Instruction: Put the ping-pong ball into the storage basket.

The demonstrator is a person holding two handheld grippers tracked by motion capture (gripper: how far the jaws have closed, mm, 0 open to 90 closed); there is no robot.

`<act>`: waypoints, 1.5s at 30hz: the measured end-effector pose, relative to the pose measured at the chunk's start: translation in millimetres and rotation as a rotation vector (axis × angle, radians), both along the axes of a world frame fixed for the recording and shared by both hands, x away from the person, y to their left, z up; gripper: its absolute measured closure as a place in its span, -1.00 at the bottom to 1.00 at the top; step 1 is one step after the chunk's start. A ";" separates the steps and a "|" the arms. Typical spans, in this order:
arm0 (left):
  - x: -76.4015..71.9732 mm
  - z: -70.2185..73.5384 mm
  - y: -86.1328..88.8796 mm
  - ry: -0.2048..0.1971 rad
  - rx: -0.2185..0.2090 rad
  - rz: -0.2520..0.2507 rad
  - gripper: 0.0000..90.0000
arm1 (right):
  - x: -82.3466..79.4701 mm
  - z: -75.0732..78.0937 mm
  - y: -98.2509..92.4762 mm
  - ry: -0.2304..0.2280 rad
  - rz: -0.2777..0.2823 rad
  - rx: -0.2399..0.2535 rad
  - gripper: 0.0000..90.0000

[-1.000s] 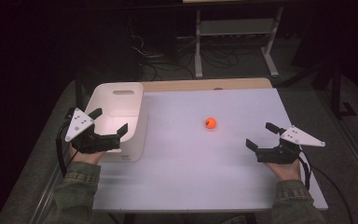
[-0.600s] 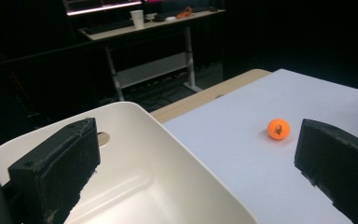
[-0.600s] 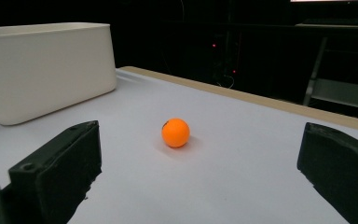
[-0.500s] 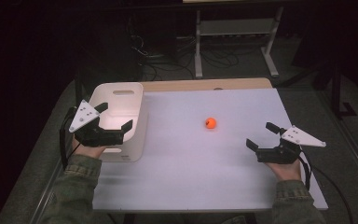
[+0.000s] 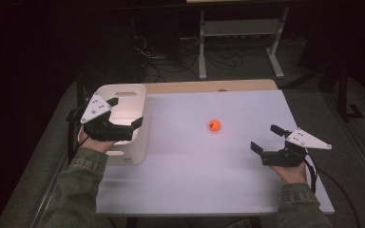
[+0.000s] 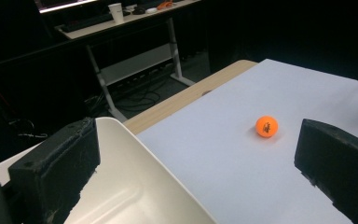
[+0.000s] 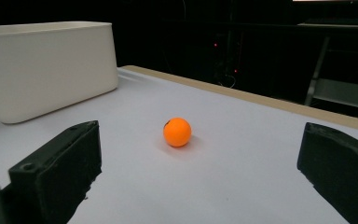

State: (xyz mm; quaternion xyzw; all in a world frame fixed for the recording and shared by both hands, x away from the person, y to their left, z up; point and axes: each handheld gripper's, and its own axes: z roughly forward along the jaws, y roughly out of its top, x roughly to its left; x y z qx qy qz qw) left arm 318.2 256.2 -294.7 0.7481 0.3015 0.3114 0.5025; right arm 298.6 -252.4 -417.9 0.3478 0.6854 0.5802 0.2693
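Note:
A small orange ball (image 5: 214, 125) (image 6: 266, 126) (image 7: 177, 132) rests on the white tabletop (image 5: 209, 171), right of centre. A white bin (image 5: 140, 137) (image 6: 135, 186) (image 7: 46, 65) stands at the table's left side. My left gripper (image 5: 125, 113) hovers over the bin, open, with nothing between its jaws. My right gripper (image 5: 267, 138) is held low near the table's right edge, open and empty, facing the ball from some way off.
A wooden strip (image 5: 209, 86) runs along the table's far edge. Beyond it stand a metal desk frame (image 5: 240, 42) and tangled cables (image 5: 166, 66) on a dark floor. A paper cup (image 6: 116, 11) sits on a far desk.
My left gripper has moved forward and to the right, from beside the bin's near left corner to above the bin. The right gripper and ball have stayed put.

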 end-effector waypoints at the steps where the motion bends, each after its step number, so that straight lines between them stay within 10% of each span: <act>1: 0.0 0.0 0.0 0.000 0.000 0.000 -1.00 | 0.0 0.0 0.0 0.000 0.000 0.000 -1.00; 45: 50.6 35.6 -50.1 0.065 0.130 -0.176 -1.00 | 0.3 -0.3 0.0 0.003 0.011 0.006 -1.00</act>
